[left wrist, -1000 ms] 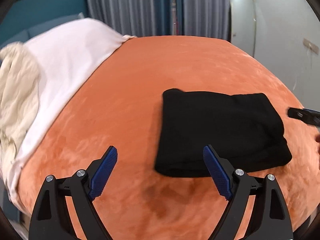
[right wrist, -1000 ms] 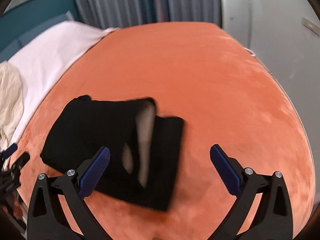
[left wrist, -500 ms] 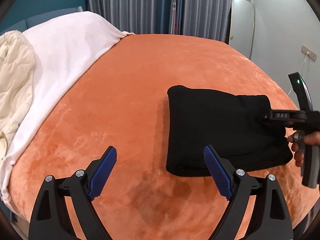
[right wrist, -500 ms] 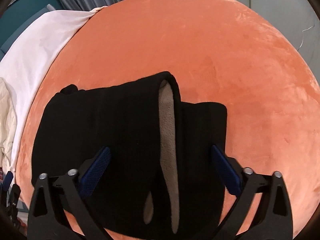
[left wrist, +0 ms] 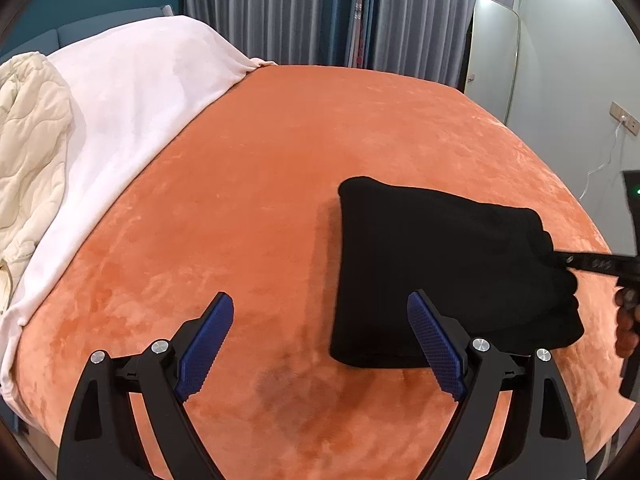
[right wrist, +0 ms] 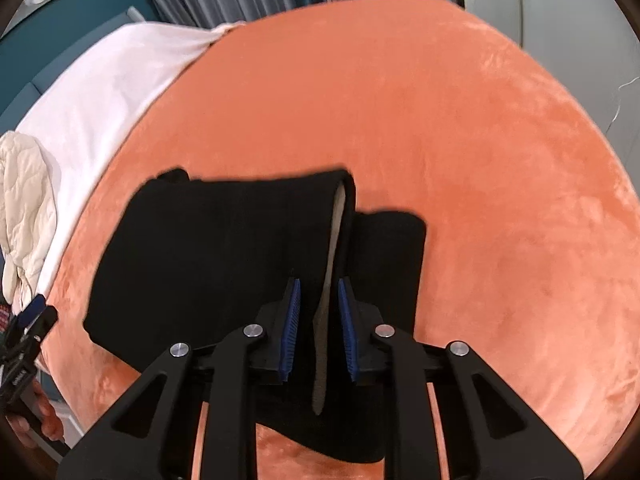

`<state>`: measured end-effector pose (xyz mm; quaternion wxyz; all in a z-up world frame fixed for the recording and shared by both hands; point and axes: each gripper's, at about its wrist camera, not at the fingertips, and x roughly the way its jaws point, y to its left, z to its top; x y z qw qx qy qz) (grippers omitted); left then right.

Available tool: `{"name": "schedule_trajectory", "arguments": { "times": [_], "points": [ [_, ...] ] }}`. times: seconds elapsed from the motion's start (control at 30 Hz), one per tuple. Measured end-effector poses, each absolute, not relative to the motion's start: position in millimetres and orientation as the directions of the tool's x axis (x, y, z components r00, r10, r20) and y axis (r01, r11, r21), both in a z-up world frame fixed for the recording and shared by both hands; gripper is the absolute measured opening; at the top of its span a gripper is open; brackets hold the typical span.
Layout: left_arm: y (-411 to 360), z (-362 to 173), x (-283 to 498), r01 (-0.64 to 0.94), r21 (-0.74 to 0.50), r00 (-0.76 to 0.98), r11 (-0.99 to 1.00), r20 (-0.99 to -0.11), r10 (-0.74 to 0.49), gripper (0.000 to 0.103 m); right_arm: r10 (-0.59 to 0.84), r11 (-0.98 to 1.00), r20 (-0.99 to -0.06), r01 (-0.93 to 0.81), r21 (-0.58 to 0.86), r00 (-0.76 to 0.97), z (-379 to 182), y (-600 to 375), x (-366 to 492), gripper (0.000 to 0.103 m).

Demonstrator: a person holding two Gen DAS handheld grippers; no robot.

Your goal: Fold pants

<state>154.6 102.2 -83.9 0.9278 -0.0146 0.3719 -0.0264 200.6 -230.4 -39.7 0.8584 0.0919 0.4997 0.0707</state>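
Observation:
Folded black pants (left wrist: 432, 272) lie on the orange blanket (left wrist: 280, 160), right of centre in the left wrist view. My left gripper (left wrist: 320, 300) hovers open just in front of their near left corner, nothing between its blue pads. In the right wrist view the pants (right wrist: 208, 248) show a beige lining along one folded edge. My right gripper (right wrist: 319, 282) is closing its jaws on that edge, with the fabric bunched between the pads. From the left wrist view, the right gripper (left wrist: 558, 259) bites into the pants' right side.
A white sheet (left wrist: 140, 80) and a cream quilt (left wrist: 28, 140) cover the bed's left side. Grey curtains (left wrist: 320, 8) and a leaning mirror (left wrist: 492, 48) stand behind the bed. A hand (left wrist: 626, 320) holds the right tool at the bed's right edge.
The right gripper came down over the pants' folded edge and its jaws went from wide open to nearly together on the fabric. The left gripper barely moved.

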Motion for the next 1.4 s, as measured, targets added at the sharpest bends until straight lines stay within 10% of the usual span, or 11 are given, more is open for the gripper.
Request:
{"name": "schedule_trajectory", "arguments": {
  "times": [0.07,0.23,0.53,1.1,1.23,1.4],
  "points": [
    [98,-83,153,0.044,-0.038,0.72,0.998,-0.692,-0.058,0.086,0.204,0.975,-0.848,-0.03,0.218,0.49,-45,-229,201,0.023],
    [93,-85,152,0.059,-0.009,0.716,0.998,-0.696,-0.048,0.086,0.204,0.973,-0.834,-0.01,0.232,0.512,-43,-230,202,0.076],
    [91,-92,159,0.058,-0.045,0.702,0.997,-0.709,-0.073,0.086,0.217,0.971,-0.844,-0.015,0.24,0.49,-54,-227,203,0.049],
    [89,-98,159,0.046,-0.043,0.697,0.998,-0.714,-0.063,0.086,0.274,0.952,-0.837,-0.012,0.305,0.473,-61,-232,223,0.046],
    [95,-100,162,0.029,-0.057,0.692,0.998,-0.719,-0.061,0.086,0.296,0.947,-0.813,-0.041,0.32,0.501,-52,-226,213,0.012],
    [98,-95,162,0.018,-0.085,0.695,0.996,-0.715,-0.074,0.086,0.289,0.949,-0.776,-0.062,0.309,0.56,-29,-222,200,0.007]
  ]
}}
